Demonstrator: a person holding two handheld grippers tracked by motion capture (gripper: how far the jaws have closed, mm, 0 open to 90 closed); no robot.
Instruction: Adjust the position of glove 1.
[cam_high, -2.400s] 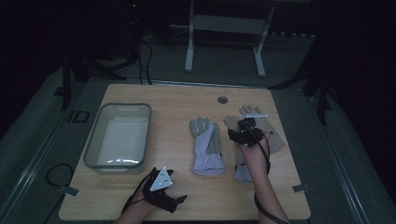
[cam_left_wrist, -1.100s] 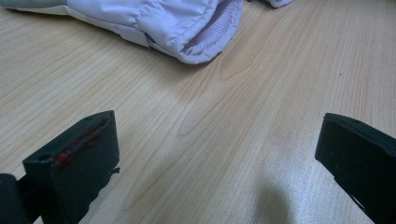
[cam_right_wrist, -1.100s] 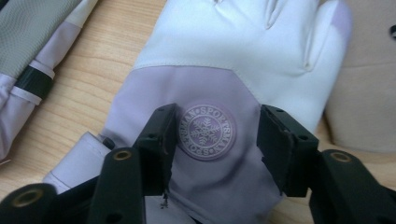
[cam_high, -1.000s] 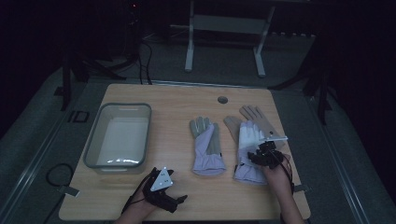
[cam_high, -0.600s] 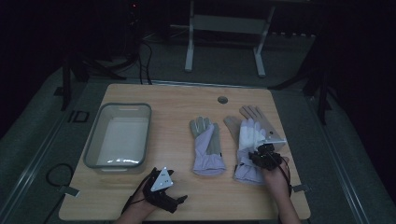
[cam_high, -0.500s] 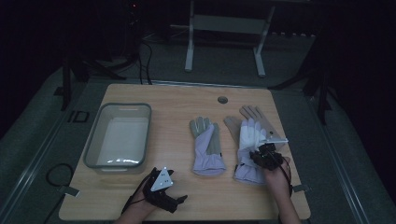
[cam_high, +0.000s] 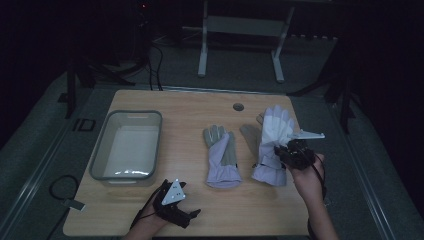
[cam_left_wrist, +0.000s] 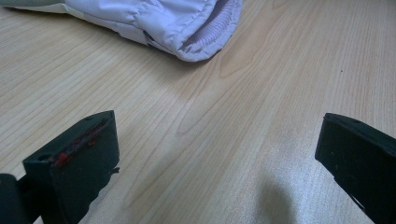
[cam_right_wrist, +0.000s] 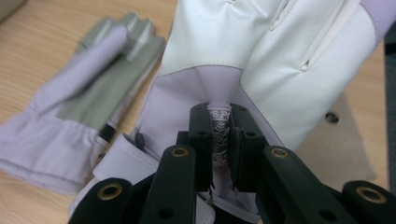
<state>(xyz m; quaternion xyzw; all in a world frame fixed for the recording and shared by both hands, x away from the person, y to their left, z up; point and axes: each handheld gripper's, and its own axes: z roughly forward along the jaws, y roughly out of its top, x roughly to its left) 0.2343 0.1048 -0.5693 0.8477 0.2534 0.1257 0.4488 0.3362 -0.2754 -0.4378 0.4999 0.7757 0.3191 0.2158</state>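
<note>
The right glove (cam_high: 272, 145), lying right of the left glove (cam_high: 221, 157) on the table (cam_high: 195, 105), is pinched between the right gripper (cam_right_wrist: 219, 135) jaws. The left gripper (cam_high: 172, 200) is held at the near edge, jaws apart on nothing.

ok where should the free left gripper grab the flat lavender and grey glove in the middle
Take the lavender and grey glove by its gathered elastic cuff, coming from the near table edge. The cuff faces the left gripper, bunches thicker than the flat fingers, and gives the open jaws an edge.

The right gripper (cam_right_wrist: 219, 135) hides most of the printed tag (cam_right_wrist: 219, 122) pinched between its fingers.
</note>
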